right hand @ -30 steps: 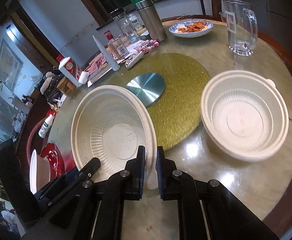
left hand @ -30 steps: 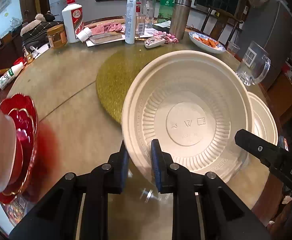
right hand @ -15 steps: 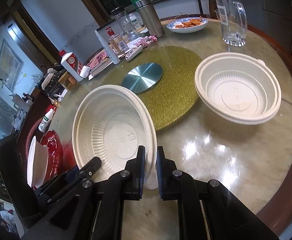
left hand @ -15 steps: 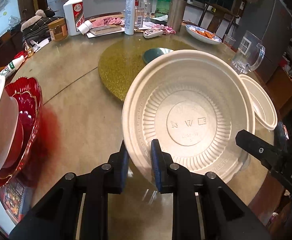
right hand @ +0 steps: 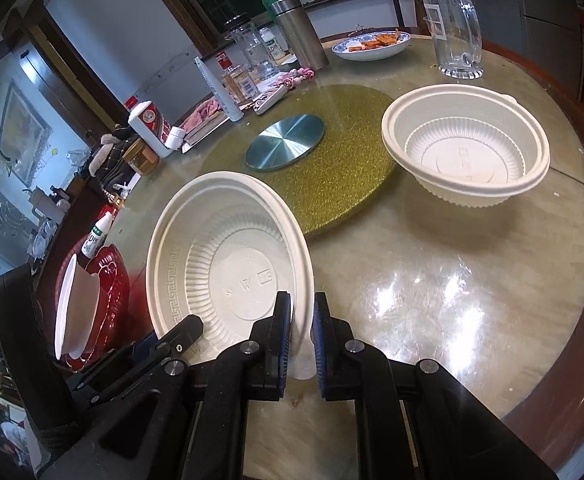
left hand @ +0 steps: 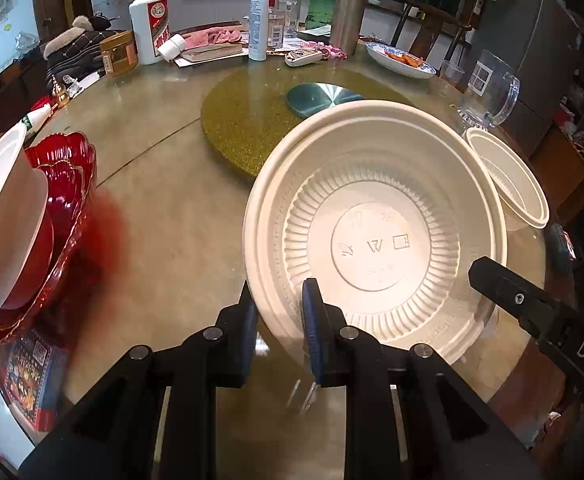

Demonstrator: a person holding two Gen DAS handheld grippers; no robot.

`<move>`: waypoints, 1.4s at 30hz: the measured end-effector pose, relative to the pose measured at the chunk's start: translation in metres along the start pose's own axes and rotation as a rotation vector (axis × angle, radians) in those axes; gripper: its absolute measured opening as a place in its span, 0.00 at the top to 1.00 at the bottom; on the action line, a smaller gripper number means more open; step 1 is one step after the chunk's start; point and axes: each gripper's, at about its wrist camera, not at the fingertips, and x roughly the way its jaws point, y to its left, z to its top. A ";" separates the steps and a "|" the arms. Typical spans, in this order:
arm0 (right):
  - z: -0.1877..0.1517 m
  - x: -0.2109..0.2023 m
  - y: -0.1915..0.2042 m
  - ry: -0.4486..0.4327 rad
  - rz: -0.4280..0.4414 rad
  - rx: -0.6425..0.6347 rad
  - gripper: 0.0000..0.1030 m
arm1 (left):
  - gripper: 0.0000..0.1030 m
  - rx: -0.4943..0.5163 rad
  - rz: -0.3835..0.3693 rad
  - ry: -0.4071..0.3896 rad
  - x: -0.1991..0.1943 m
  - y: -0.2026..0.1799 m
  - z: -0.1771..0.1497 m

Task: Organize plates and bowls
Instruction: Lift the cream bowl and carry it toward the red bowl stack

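Both tongs have carried the large cream bowl (left hand: 375, 220) a little across the round tabletop (right hand: 471, 300) since a second ago, so the red dish (left hand: 62, 208) and its white cup (left hand: 4, 216) now sit closer at the left edge of the left wrist view. Left tongs (left hand: 278, 320) are nearly closed, clamped on the bowl's near rim, one finger outside the wall and one inside. Right tongs (right hand: 301, 332) are almost fully closed, pinching the opposite rim of the same bowl. That bowl hangs tilted between the two, just ahead of the fingertips, above the bare tabletop. A smaller cream bowl (right hand: 465, 148) sits apart to the right, beside the gold mat (right hand: 331, 176), near a glass mug (right hand: 455, 32).
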 end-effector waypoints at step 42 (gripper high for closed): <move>-0.024 -0.006 0.024 -0.011 0.057 -0.046 0.90 | 0.80 -0.018 -0.013 -0.036 -0.029 0.032 -0.025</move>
